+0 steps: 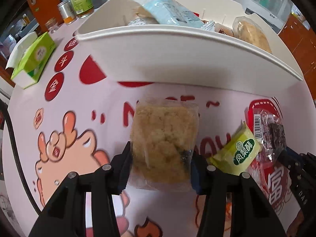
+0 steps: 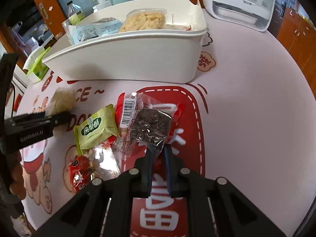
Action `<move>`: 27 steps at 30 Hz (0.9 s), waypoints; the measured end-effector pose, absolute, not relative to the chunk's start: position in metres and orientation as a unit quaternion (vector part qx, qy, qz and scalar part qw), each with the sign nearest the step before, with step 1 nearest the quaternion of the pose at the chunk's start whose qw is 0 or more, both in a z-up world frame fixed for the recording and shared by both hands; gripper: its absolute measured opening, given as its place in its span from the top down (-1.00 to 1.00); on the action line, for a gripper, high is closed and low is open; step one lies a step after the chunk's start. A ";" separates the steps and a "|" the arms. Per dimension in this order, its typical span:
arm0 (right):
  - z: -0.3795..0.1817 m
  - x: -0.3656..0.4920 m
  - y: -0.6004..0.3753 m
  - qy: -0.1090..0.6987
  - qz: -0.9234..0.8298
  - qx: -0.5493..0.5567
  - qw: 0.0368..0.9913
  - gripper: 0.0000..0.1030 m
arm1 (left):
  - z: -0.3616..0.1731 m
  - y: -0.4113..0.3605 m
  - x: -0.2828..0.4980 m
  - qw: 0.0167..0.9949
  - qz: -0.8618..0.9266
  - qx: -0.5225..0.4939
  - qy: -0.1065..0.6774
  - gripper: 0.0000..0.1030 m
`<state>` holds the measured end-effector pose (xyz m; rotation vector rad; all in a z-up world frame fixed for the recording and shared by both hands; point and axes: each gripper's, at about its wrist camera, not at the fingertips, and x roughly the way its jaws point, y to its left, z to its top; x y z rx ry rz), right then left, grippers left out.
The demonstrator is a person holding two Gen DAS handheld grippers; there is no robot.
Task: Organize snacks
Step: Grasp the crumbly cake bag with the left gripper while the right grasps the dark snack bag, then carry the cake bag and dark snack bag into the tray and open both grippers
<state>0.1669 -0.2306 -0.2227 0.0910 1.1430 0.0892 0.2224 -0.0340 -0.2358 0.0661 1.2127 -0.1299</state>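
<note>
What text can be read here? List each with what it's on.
"凤梨酥": green packet.
"GenRobot.AI": left tongs, side of the body, seen from the right wrist.
"金", "斗": red circles on the tablecloth.
"富": tablecloth's red panel.
Barcode digits on the dark snack: too small.
Bottle label, blue packet: blurred.

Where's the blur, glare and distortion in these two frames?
Left wrist: white bin rim bows from fisheye, tablecloth print smeared by motion. Right wrist: glare on the dark snack packet, left gripper soft at the edge, corners vignetted black.
</note>
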 end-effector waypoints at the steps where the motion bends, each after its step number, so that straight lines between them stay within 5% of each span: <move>1: -0.220 0.162 -0.231 0.539 0.044 0.048 0.840 0.80 | -0.232 -0.033 0.218 0.820 -0.060 0.030 0.568 0.06; 27: -0.067 0.138 -0.224 0.369 0.068 0.100 0.922 0.81 | -0.053 -0.023 0.199 0.888 -0.129 -0.001 0.441 0.06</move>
